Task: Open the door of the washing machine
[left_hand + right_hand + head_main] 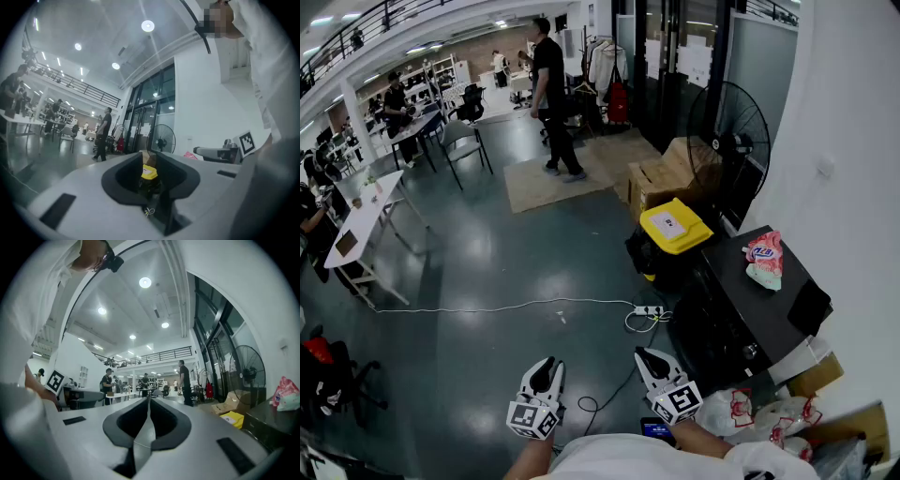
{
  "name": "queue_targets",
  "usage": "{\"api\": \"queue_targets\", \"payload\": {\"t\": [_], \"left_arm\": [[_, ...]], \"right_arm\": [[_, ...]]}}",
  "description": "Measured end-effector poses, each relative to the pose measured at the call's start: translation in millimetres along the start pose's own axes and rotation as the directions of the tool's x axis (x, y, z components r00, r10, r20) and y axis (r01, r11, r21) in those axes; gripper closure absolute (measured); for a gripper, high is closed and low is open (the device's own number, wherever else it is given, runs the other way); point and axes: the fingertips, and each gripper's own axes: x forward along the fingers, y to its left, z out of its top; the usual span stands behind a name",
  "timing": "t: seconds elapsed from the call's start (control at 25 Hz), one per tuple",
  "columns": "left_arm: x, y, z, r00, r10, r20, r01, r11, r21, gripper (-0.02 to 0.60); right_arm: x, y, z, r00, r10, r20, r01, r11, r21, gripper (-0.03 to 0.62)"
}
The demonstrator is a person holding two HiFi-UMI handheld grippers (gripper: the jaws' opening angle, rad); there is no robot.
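Observation:
The washing machine (741, 319) is a black box against the white wall at the right, with a pink and white bag (765, 259) on its top. Its front is dark and I cannot make out the door. Both grippers are held low and level in front of the person, apart from the machine. My left gripper (546, 371) is open and holds nothing; in the left gripper view a gap shows between its jaws (149, 161). My right gripper (649, 359) is shut with nothing in it (148, 404). The machine's edge (274, 420) shows at the right of the right gripper view.
A yellow-lidded box (674, 226), cardboard boxes (661, 178) and a standing fan (728, 141) are beyond the machine. A power strip (649, 310) and white cable (487, 307) lie on the floor ahead. Plastic bags (759, 412) sit at the machine's near side. A person (551, 94) stands far off.

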Motion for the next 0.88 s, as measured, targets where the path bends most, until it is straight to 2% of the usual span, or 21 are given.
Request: {"api": "queue_targets", "payload": {"t": [0.28,0.44,0.64,0.76,0.88], "left_arm": [[1,-34,-13,0.997,0.072,-0.019,-0.072,0.997,-0.026,0.488],[6,-54,-16,0.998,0.061,-0.024,-0.061,0.998,-0.01,0.488],[-1,-53,-11,0.997,0.072,-0.002,-0.072,0.997,-0.004,0.488],[-4,-56,-8,0.997,0.078,0.008,-0.078,0.997,-0.003,0.488],[-6,-62,-11,0.998,0.068,-0.005,-0.068,0.998,0.006,0.492]], "right_arm": [[-33,-39,-15,0.999,0.023,-0.039,-0.022,0.999,0.028,0.553],[-40,-52,-12,0.999,0.017,-0.033,-0.017,1.0,0.017,0.553],[-51,-41,-4,1.0,0.02,0.012,-0.021,0.998,0.067,0.551],[-57,-42,-9,0.999,0.036,-0.018,-0.035,0.997,0.065,0.552],[-65,-47,-2,1.0,0.029,-0.002,-0.029,0.997,0.066,0.552]]}}
